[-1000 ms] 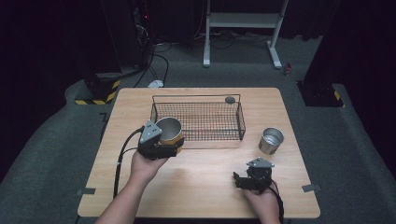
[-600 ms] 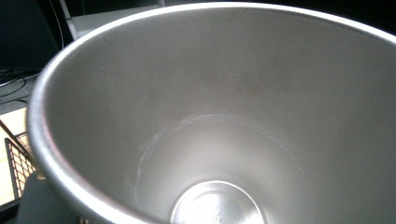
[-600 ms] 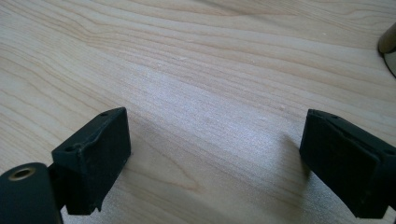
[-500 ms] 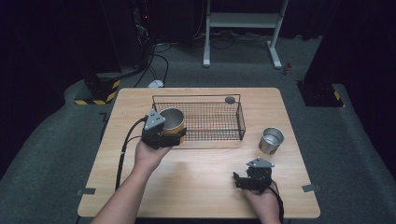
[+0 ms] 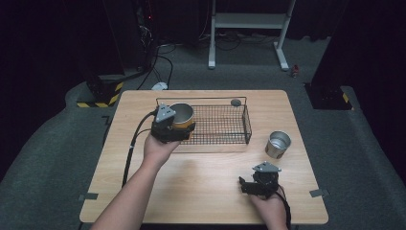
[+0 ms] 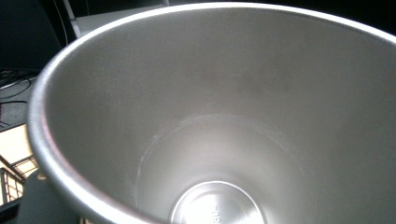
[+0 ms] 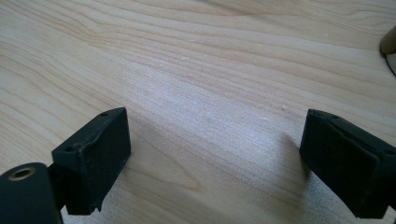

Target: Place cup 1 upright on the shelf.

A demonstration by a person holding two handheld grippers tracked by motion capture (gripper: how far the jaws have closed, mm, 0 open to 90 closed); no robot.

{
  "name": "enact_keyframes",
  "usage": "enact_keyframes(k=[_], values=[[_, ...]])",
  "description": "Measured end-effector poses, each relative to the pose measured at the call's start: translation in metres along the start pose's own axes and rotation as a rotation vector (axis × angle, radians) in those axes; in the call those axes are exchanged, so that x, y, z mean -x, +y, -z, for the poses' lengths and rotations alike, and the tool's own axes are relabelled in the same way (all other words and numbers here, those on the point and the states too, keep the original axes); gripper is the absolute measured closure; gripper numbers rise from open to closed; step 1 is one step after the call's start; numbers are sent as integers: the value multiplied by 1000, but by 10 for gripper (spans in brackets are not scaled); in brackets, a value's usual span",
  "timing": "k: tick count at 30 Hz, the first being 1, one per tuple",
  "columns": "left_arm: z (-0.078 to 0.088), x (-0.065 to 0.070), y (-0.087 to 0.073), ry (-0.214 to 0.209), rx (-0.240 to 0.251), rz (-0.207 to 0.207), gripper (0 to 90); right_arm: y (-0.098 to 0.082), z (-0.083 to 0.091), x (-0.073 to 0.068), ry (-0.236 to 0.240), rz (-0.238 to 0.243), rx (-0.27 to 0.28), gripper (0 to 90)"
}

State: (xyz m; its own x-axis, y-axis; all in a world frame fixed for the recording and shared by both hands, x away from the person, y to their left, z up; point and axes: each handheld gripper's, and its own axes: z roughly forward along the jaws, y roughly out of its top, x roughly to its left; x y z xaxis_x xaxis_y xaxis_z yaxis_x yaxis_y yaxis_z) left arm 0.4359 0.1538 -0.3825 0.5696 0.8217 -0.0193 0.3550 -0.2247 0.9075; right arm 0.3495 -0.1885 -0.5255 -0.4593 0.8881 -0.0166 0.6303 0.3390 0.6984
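Steel cup [image 5: 182,116] held by left gripper [image 5: 171,128] over wire basket [image 5: 225,125].

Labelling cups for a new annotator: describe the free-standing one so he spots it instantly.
Start at the wire basket on the wooden table. Just off its right end stands a silver cup, upright and alone. The other cup is gold-sided, held over the basket's left end.

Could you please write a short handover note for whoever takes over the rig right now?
Left hand-held gripper: shut on a metal cup, held at the left end of the wire basket.
Right hand-held gripper: open, holding nothing, low over the table near its front right.
Second metal cup: upright on the table, right of the basket.
Small dark round thing: by the basket's far rim.
Done: first cup lifted. Probably left: release it in the basket, then fetch the second cup.
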Motion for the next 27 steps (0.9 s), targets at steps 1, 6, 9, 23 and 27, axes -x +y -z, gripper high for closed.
enact_keyframes(k=[1,6,9,23,27], values=[[-2,-1,2,1,0,-1,171,0,0,0,0,0,0,89],[-11,-5,7,8,0,3,171,0,0,0,0,1,-3,88],[-17,-8,10,13,-3,5,171,0,0,0,1,-2,-3,89],[-39,-27,16,50,4,31,171,0,0,0,2,0,-3,89],[-46,-34,13,57,0,53,170,0,0,0,2,1,-2,89]])
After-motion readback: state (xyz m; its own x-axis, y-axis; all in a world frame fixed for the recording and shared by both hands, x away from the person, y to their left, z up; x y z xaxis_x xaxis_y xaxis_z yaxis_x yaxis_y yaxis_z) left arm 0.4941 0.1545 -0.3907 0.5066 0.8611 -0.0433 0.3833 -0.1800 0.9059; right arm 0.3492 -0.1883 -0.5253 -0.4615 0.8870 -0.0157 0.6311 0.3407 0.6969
